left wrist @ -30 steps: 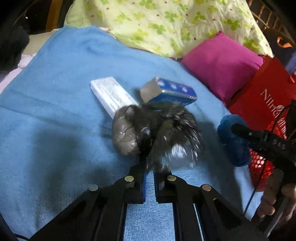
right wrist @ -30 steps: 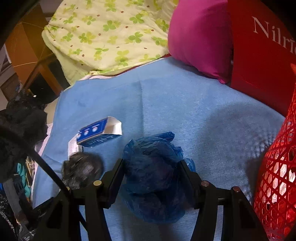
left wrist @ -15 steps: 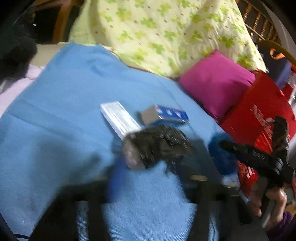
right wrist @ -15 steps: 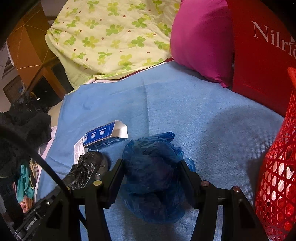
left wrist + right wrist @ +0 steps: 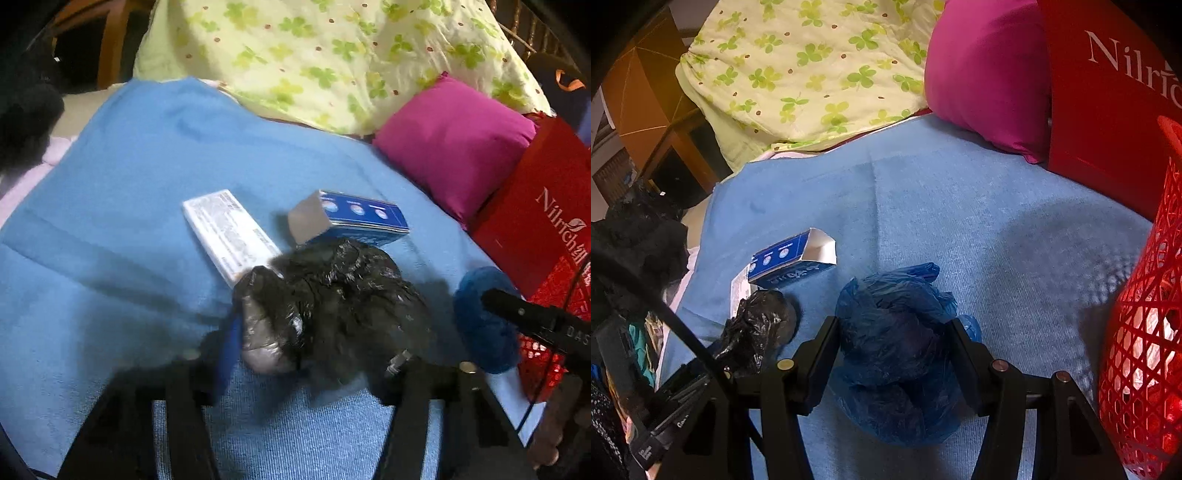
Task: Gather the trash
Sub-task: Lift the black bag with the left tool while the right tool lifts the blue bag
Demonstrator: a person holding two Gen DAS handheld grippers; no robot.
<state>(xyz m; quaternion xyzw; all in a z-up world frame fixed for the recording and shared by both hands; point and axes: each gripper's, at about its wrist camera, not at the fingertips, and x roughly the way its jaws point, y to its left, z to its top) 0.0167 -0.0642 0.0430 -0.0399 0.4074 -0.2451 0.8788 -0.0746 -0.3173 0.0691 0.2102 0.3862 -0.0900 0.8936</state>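
A crumpled black plastic bag (image 5: 332,302) lies on the blue blanket (image 5: 110,221). It sits between the fingers of my left gripper (image 5: 314,362), whose jaws are closing, with the blurred pads against the bag's sides. In the right wrist view the black bag (image 5: 757,325) shows at the lower left. My right gripper (image 5: 892,332) is shut on a blue plastic bag (image 5: 894,350) that rests on the blanket, and this blue bag (image 5: 480,321) also shows in the left wrist view. A blue carton (image 5: 354,221) and a flat white packet (image 5: 229,232) lie just beyond the black bag.
A red mesh basket (image 5: 1145,350) stands at the right edge. A red paper bag (image 5: 1108,110) and a pink pillow (image 5: 986,74) stand behind it. A clover-print quilt (image 5: 332,55) is heaped at the back. Dark clutter (image 5: 635,240) sits off the blanket's left edge.
My left gripper was shut at the black bag's near edge, then sprang wide open. Now its fingers stand narrower around the bag's bulk. The right gripper and blue bag kept still.
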